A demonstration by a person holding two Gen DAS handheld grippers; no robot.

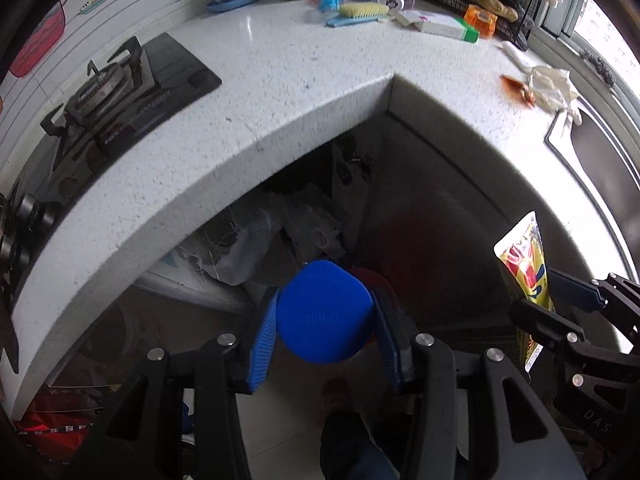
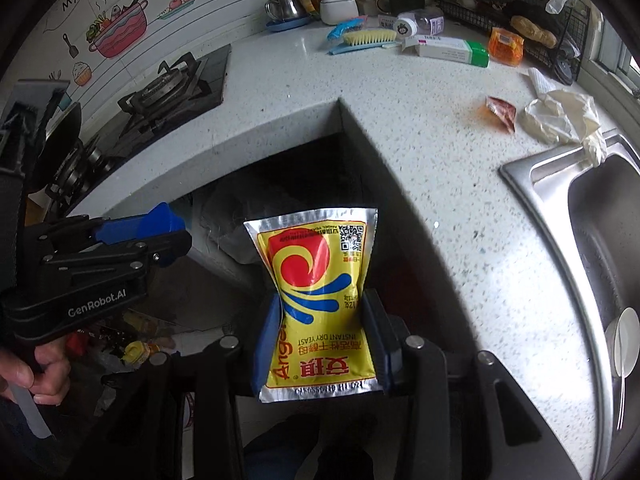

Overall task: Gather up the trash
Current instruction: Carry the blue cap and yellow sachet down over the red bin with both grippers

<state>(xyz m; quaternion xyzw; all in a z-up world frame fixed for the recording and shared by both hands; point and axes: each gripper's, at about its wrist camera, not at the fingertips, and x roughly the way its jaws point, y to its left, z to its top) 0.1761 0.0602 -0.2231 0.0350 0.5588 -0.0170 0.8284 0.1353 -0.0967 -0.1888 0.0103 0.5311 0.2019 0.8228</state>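
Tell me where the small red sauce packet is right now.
In the right wrist view, the red sauce packet lies on the counter, just left of the crumpled gloves by the sink.

Cap [image 1: 323, 316] between left gripper [image 1: 320, 332] fingers; packet [image 2: 318, 308] between right gripper [image 2: 324, 336] fingers, rightward. Both before counter [image 1: 280, 92] corner. Stove [image 1: 116, 92] left, sink [image 2: 600, 216] right; possibly bags below.

**Speckled white corner table, cluttered along the back**

The table [image 2: 420, 184] bends around an inner corner. A gas stove [image 2: 168, 92] is set in its left run, a steel sink [image 2: 560, 184] in its right. At the back lie a scrub brush [image 2: 368, 38], a long white-and-green box [image 2: 448, 50] and an orange packet [image 2: 506, 46]. Near the sink lie a torn red sachet [image 2: 500, 114] and crumpled pale gloves [image 2: 560, 118].
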